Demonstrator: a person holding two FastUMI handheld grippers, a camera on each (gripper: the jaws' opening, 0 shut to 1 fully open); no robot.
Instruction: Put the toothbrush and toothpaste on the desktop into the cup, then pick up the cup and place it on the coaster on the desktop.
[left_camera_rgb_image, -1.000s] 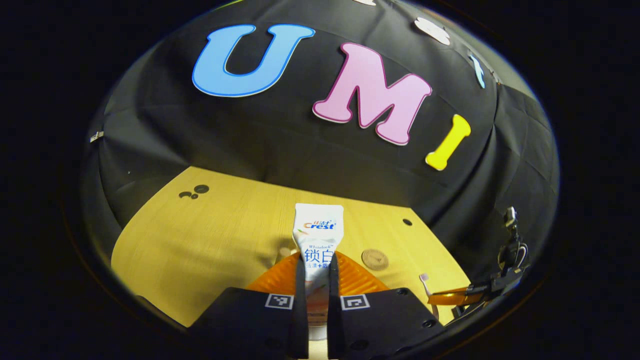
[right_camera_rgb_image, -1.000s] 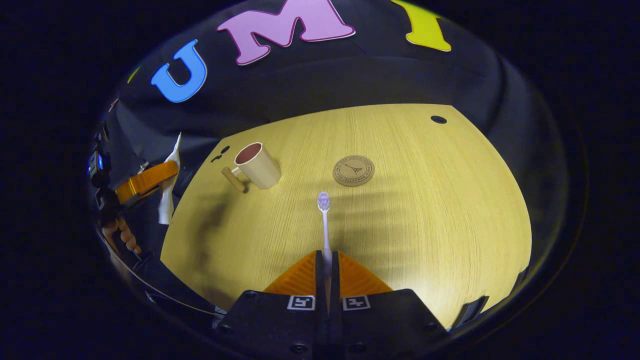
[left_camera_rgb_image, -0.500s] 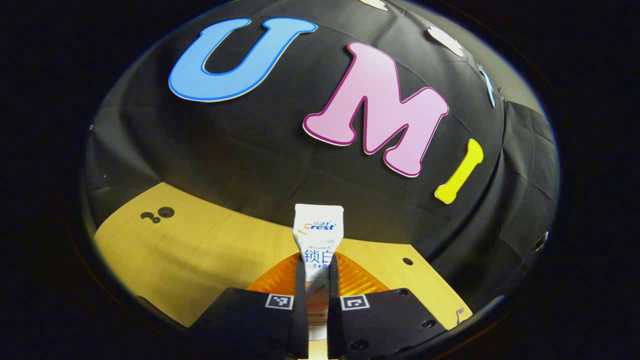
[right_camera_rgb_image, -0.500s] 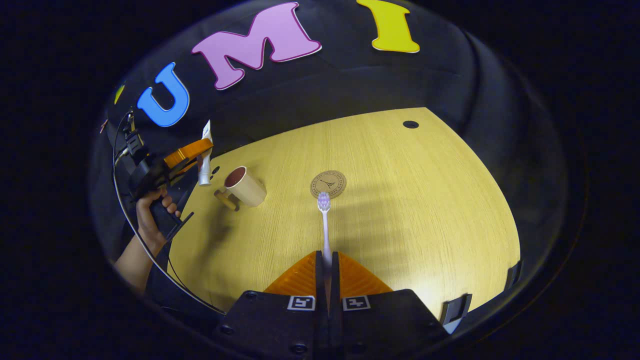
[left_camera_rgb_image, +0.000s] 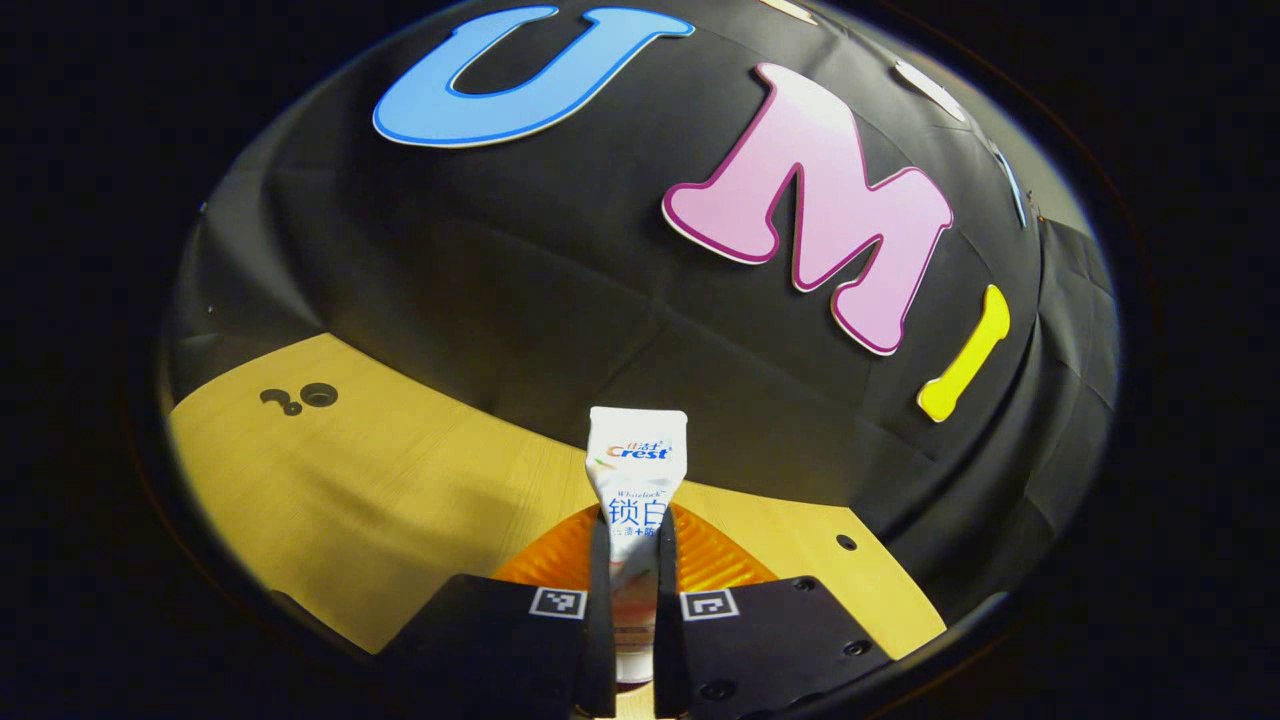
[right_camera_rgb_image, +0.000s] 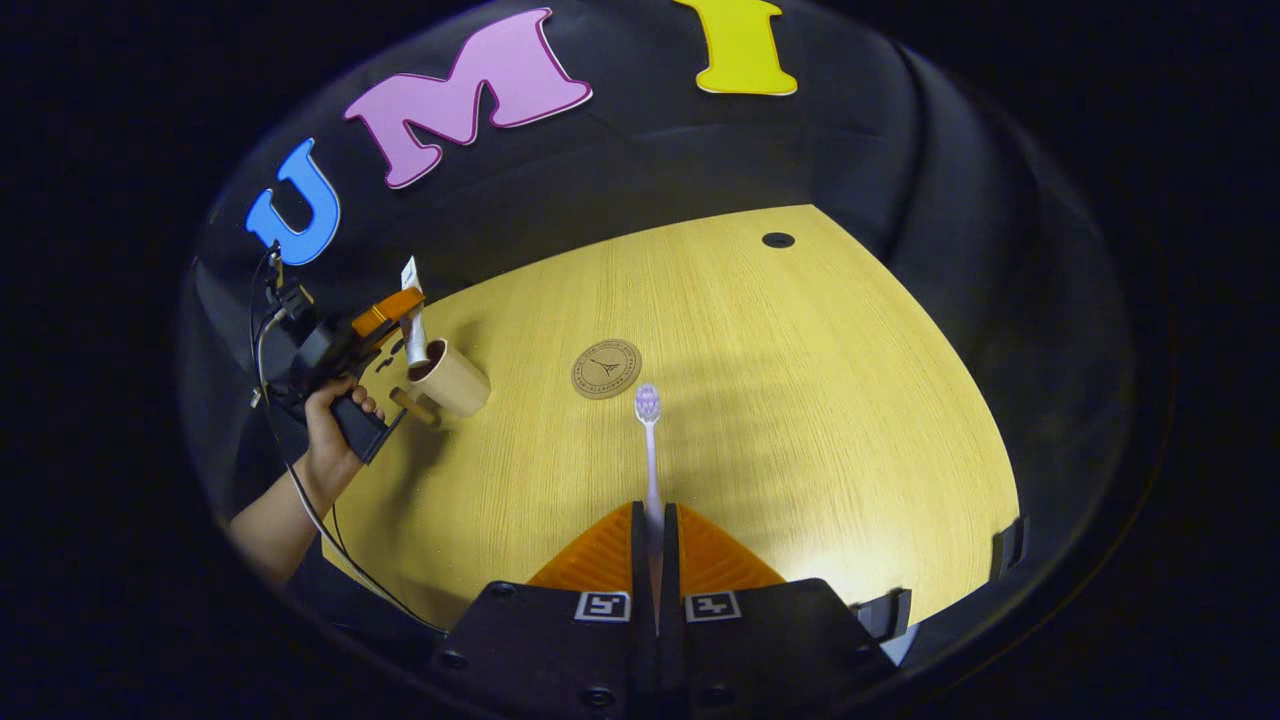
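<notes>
Both views forward over desk

Dim booth, the desktop brightly lit with soft shadows, sharp at centre, strong fisheye bending toward the edges.

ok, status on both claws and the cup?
Left claw shut on toothpaste, over cup. Right claw shut on toothbrush. Coaster bare.
</notes>
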